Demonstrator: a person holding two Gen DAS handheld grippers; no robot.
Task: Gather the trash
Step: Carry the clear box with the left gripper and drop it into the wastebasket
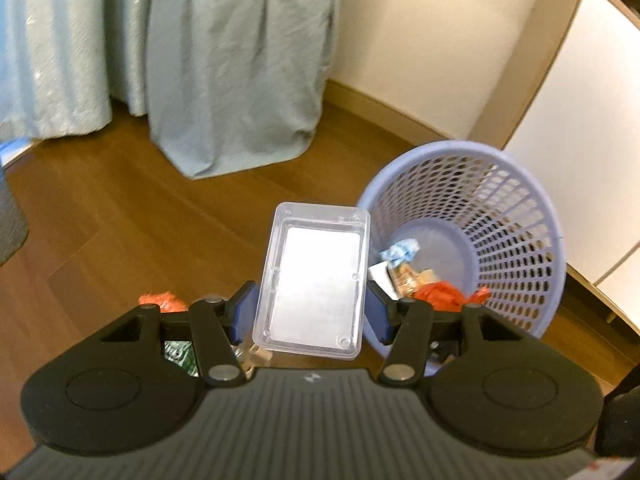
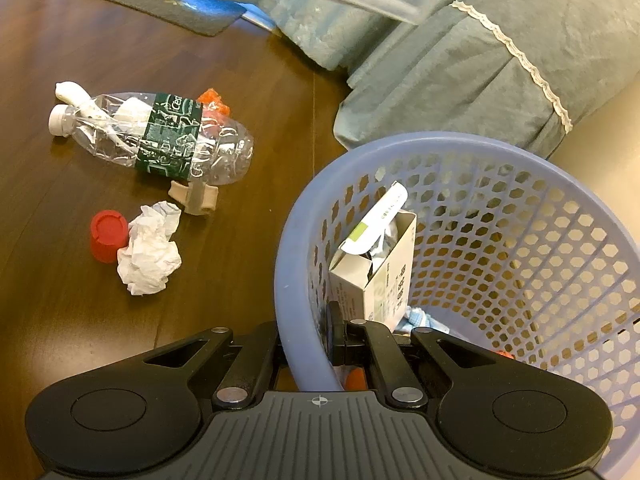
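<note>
My left gripper (image 1: 310,312) is shut on a clear plastic tray (image 1: 314,280), held off the floor just left of the purple mesh basket (image 1: 516,216). Inside the basket lie a blue wrapper (image 1: 400,250), an orange net (image 1: 438,294) and a white carton (image 2: 380,272). My right gripper (image 2: 306,340) is shut on the near rim of the basket (image 2: 296,288), one finger outside and one inside. On the wooden floor to the left lie a crushed clear bottle (image 2: 160,136), a red cap (image 2: 108,236), crumpled white paper (image 2: 150,254) and a beige clip (image 2: 194,196).
Blue-grey cloth covers (image 1: 236,80) hang to the floor behind the basket. A white cabinet (image 1: 580,128) stands on the right against a cream wall. A dark mat (image 2: 140,4) lies at the far left of the floor.
</note>
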